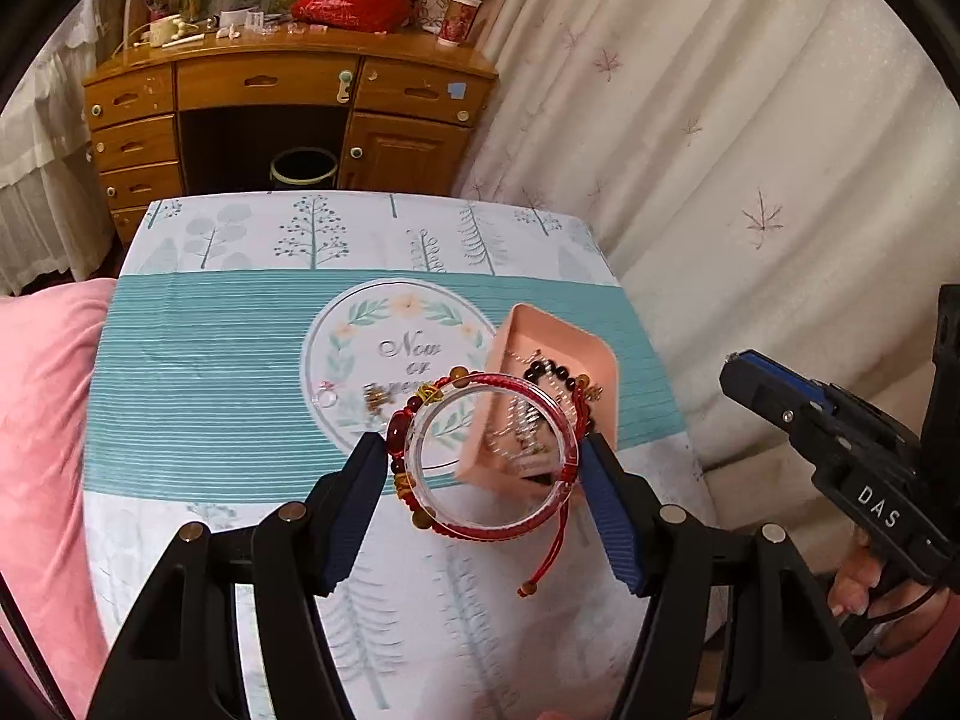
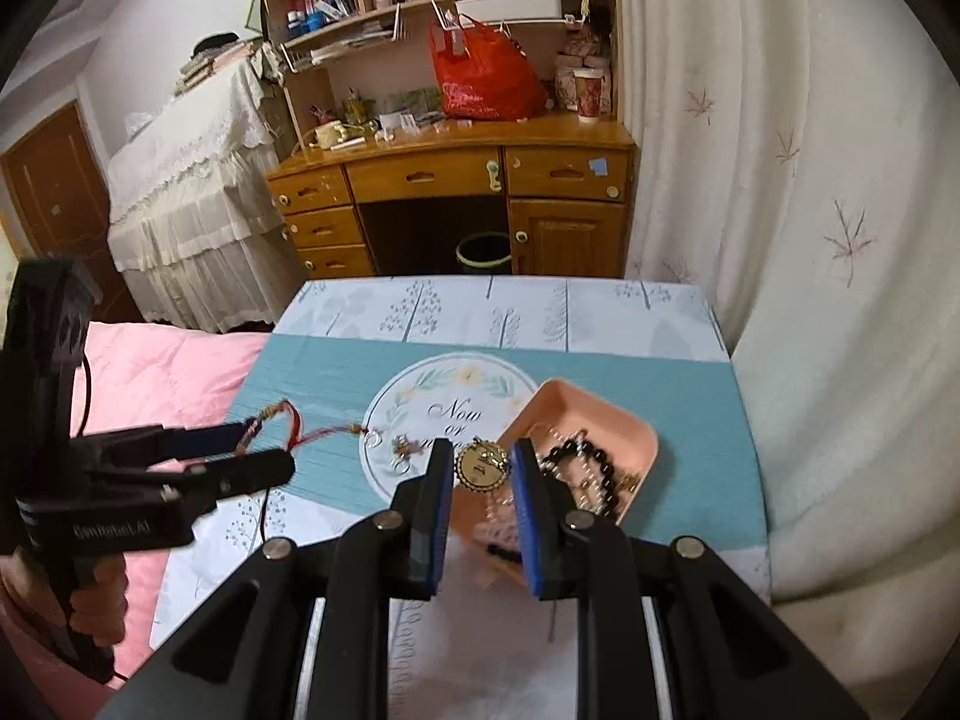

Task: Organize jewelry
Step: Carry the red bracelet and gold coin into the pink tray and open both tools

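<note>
The left gripper (image 1: 483, 456) holds a clear bangle (image 1: 492, 462) bundled with a red cord bracelet (image 1: 420, 426), its jaws pinching the bundle across its width, above the tabletop (image 1: 210, 372) just beside the near left wall of the pink tray (image 1: 591, 354). The right gripper (image 2: 480, 468) holds a round gold medallion (image 2: 482, 464) edge-on between its jaws, above the near left corner of the same tray; whether a chain hangs from the medallion cannot be told. Already in the tray lie a dark bead bracelet (image 2: 591, 462) and pale chains. A small ring (image 1: 328, 397) and a gold charm piece (image 1: 377, 401) remain loose on the cloth's round emblem, towards the tabletop centre. Risk one: the bangle is smooth and rigid, gripped on only two points, so it may rotate or slip out if the jaws ease or the gripper tilts. Risk two: the cord's knotted tail (image 1: 543, 564) dangles below and may catch on the tray wall, dragging or tipping the light tray. Risk three: both grippers converge on the same tray corner, so contact between them is possible. Risk four: pieces dropped onto the chains may tangle.
</note>
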### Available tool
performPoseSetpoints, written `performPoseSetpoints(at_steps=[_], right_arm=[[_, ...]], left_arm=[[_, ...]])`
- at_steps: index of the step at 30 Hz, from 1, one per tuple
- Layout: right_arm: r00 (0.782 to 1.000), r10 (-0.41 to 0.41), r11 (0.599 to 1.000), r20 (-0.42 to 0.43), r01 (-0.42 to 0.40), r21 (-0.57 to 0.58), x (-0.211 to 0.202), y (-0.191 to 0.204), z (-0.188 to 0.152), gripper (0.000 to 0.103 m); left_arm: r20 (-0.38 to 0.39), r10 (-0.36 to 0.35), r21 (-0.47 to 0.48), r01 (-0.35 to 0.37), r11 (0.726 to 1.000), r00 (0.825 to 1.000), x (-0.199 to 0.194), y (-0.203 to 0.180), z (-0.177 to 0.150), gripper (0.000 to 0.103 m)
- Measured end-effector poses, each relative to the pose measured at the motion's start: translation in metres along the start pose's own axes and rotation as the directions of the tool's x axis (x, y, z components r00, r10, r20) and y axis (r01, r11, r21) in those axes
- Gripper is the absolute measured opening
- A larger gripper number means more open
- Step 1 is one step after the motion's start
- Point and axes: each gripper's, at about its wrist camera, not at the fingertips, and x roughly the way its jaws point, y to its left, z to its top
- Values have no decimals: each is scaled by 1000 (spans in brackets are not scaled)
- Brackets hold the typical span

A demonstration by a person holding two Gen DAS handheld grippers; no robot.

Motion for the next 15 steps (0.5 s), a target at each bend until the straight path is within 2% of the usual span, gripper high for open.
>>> performPoseSetpoints(at_steps=[6,9,15], right_arm=[[997,73,997,-17,-74,-22,7,-40,11,19],[993,113,994,-34,-113,12,15,-63,20,19],[988,128,991,-82,-125,37,37,-91,36,19]], left_arm=[[23,44,-51,-43,998,999,25,-44,2,64],[37,45,-80,-42,996,998,41,-61,3,64],[45,68,-115,-62,991,997,69,-83,9,64]])
